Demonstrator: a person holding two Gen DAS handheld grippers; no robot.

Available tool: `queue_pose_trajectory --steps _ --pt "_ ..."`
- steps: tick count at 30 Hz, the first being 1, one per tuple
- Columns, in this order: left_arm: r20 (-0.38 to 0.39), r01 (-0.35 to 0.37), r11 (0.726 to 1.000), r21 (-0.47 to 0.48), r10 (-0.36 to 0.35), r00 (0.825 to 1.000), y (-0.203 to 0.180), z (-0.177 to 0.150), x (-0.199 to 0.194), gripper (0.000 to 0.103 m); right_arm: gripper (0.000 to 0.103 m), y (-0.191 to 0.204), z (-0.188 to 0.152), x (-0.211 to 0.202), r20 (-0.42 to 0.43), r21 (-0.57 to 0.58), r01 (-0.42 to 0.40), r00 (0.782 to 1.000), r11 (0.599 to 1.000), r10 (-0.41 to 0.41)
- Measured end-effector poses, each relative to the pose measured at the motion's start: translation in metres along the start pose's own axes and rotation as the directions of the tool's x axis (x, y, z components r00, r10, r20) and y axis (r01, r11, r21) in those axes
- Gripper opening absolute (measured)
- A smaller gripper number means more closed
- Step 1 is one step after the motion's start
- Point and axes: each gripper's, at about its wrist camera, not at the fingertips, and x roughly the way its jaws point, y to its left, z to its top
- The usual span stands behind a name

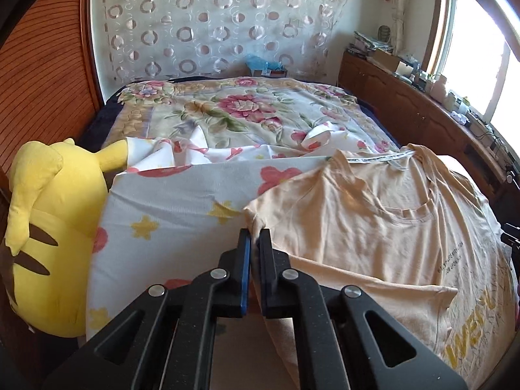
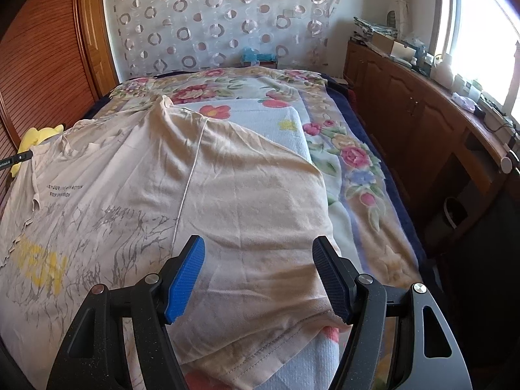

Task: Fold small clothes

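While the peach T-shirt [image 1: 383, 214] lies spread, printed side up, across a white flower-and-star quilt [image 1: 169, 214] on the bed, the fold looks barely begun — one side is being gathered and nothing is squared up yet. In the left wrist view, the left gripper [image 1: 255, 243] has its jaws nearly together, pinching a bunched corner of the shirt, seemingly a sleeve edge, right at the fingertips; a flap of the shirt lies doubled just right of the fingers. A yellow plush toy [image 1: 48, 227] sits well to the left. The right wrist view shows what the left cannot: the right gripper [image 2: 258, 266] with jaws wide apart, holding nothing, the shirt's hem side between and below its fingers, and the folded quilt's far edge beyond. Only the left view shows the neckline [image 1: 403, 214] clearly. Still left, I judge: both sides in, then halving.
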Motion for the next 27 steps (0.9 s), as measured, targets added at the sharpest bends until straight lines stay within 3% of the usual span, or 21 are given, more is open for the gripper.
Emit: queue_pose_trajectory --steps 4,6,10,12,13,14,20,25,27 --pt "-0.01 -0.003 1.0 -0.002 0.003 1.0 0.0 -0.004 -0.002 0.008 0.071 -0.003 -0.003 -0.004 0.006 0.009 0.015 1.0 1.0 -0.015" --pt "0.004 -0.001 1.0 0.0 0.001 1.0 -0.003 -0.004 -0.009 0.017 0.071 -0.004 -0.003 -0.008 0.014 0.017 0.023 1.0 1.0 -0.023" --pt "0.06 0.036 0.998 0.043 -0.038 0.997 -0.018 0.002 -0.03 0.041 0.071 -0.013 -0.007 -0.015 0.023 0.045 0.044 0.999 0.998 -0.045" --pt "0.072 0.041 0.997 0.068 -0.046 0.996 -0.027 0.005 -0.037 0.06 0.071 -0.017 -0.01 -0.017 0.021 0.057 0.064 0.998 0.996 -0.066" --pt "0.085 0.051 0.996 0.076 -0.057 0.995 -0.032 0.006 -0.041 0.077 0.071 -0.019 -0.012 -0.018 0.017 0.067 0.071 0.997 0.995 -0.073" --pt "0.099 0.073 0.994 0.084 -0.081 0.992 -0.039 0.007 -0.044 0.081 0.071 -0.021 -0.015 -0.019 0.011 0.078 0.072 0.997 0.994 -0.073" --pt "0.049 0.184 0.973 0.141 -0.193 0.98 -0.082 -0.003 -0.037 0.081 0.071 -0.03 -0.022 -0.017 -0.041 0.149 0.05 0.998 0.988 -0.045" --pt "-0.03 0.225 0.955 0.195 -0.223 0.974 -0.108 -0.022 -0.019 0.081 0.07 -0.032 -0.02 -0.017 -0.067 0.175 0.03 0.998 0.984 -0.018" --pt "-0.056 0.226 0.95 0.215 -0.219 0.974 -0.114 -0.028 -0.011 0.081 0.064 -0.032 -0.021 -0.018 -0.079 0.176 0.022 0.997 0.984 -0.008"
